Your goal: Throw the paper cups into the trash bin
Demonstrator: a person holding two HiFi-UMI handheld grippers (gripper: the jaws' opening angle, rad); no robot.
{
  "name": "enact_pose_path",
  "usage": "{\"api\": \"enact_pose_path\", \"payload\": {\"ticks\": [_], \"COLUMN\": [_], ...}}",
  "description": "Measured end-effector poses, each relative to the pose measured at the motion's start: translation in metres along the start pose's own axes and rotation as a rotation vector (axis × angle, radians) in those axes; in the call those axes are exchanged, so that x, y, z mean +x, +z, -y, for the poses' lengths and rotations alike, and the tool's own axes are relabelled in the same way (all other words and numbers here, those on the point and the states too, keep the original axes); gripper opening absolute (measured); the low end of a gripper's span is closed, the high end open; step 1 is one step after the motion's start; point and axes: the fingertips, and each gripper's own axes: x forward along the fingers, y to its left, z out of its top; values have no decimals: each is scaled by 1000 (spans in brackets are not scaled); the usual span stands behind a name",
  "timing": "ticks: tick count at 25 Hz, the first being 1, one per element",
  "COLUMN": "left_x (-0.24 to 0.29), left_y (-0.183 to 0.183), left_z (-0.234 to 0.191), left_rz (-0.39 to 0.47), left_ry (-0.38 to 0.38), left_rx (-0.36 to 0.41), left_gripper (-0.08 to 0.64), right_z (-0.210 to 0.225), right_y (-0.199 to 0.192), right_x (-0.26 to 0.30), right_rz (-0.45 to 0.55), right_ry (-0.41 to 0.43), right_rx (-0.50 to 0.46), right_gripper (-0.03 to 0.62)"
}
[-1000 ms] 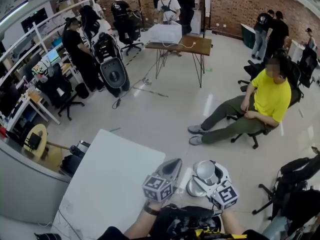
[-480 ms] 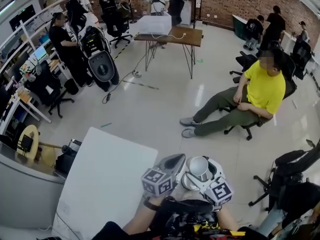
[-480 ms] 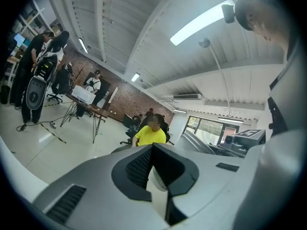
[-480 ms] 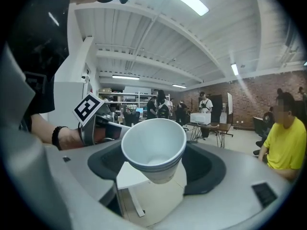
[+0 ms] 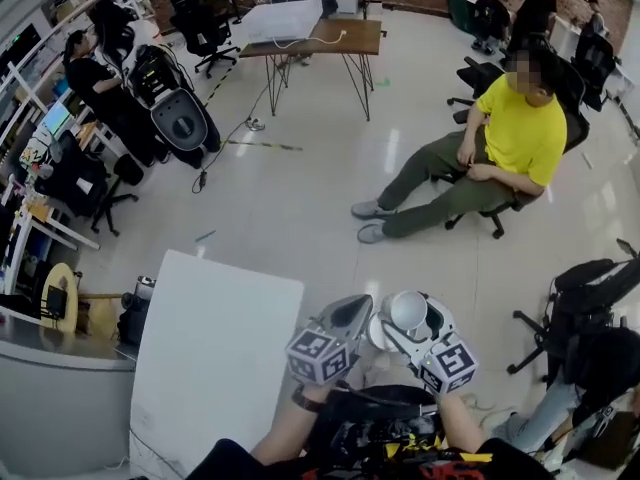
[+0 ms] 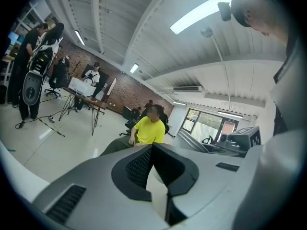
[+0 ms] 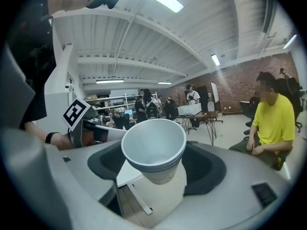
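A stack of white paper cups (image 5: 406,308) hangs low in the head view, over the floor, with my right gripper (image 5: 412,328) shut on it. In the right gripper view the cups (image 7: 153,145) sit tilted between the two dark pads, mouth towards the camera. My left gripper (image 5: 356,310) is close beside them on the left, with its jaw tips together and nothing held. In the left gripper view its tips (image 6: 153,150) meet and only pale floor shows through the slit below. No trash bin shows clearly in any view.
A white table (image 5: 215,358) stands just left of both grippers. A person in a yellow shirt (image 5: 515,133) sits on a chair ahead to the right, legs stretched over the floor. Black bags and chairs (image 5: 590,298) crowd the right side. A wooden table (image 5: 320,38) stands far back.
The room has slid up and left in the head view, as the view swung. Both grippers stay close together low in the picture, and the cups remain in the right one.
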Motion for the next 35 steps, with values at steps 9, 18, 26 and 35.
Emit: {"api": "enact_pose_path", "payload": {"ticks": [9,18,26,35], "left_x": [28,103,136,158], "left_y": [-71,-232,-387,-511], "left_z": [-32,-90,-160,-199], "left_rz": [-182,-412,-551,-701], "left_ry": [54,52,71,69], "left_rx": [-76,-48,-16,-53], "left_gripper": [0,0,0,0], "right_z": [22,94,136,161], "right_y": [-79,-264,-424,-547], "right_x": [12,51,93,121], "right_rz": [-121,-240,-322,-457], "right_ry": [-14,-81,-160,-175], "right_rx": [198,448,543,555], "right_gripper": [373,373,373,373]}}
